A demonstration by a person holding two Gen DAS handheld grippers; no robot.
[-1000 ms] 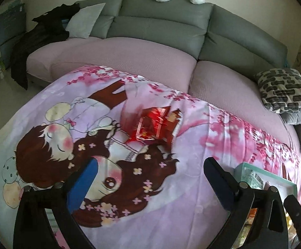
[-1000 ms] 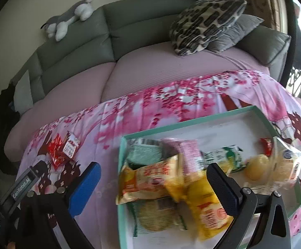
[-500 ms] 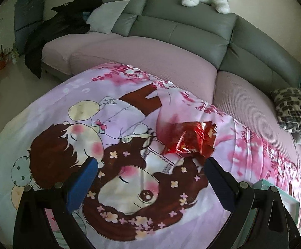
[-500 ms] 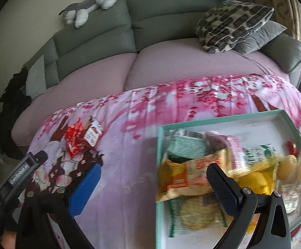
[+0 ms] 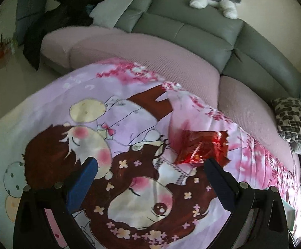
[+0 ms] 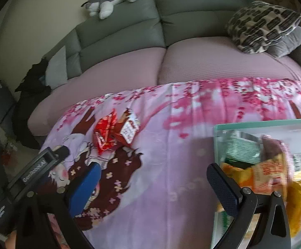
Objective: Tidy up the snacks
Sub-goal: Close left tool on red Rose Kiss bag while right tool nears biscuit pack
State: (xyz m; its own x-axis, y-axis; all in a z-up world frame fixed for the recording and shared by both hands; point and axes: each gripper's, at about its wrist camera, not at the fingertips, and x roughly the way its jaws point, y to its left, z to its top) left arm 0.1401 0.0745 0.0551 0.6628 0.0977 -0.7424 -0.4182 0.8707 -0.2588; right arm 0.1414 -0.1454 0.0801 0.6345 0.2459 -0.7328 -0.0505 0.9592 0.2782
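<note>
Fig.: both wrist views, snack sorting on a cartoon-print blanket [image 5: 113,108] spread in front of a sofa [image 5: 192,35].

We hold the left gripper [image 5: 150,164] over the blanket w/ fingers spread wide and nothing between them. The red foil packet [image 5: 200,147] lies flat on the cloth just beyond the right-hand finger tip, i.e. off-centre to the right of the gap, not inside it. In the right wrist view the same packet [image 6: 107,132] sits left of centre, touching a small red-and-white packet [image 6: 129,130] on its right side.

We hold the right gripper [image 6: 152,174] w/ fingers likewise wide apart and empty, over bare blanket between the two loose packets (far left) and the green tray [image 6: 254,124] at right. The tray already holds a crowded heap of snack bags [image 6: 264,172], approx. overlapping.

Risks, as we judge them:
- Closing the left gripper from here would likely miss or clip only the foil edge, since the packet is offset; slick crinkly foil may slip out.
- A low approach could pinch blanket fabric w/ the packet and drag the cloth.
- Grabbing one packet may nudge its touching neighbour away.
- The heaped tray may shed bags if another is dropped on top.
</note>
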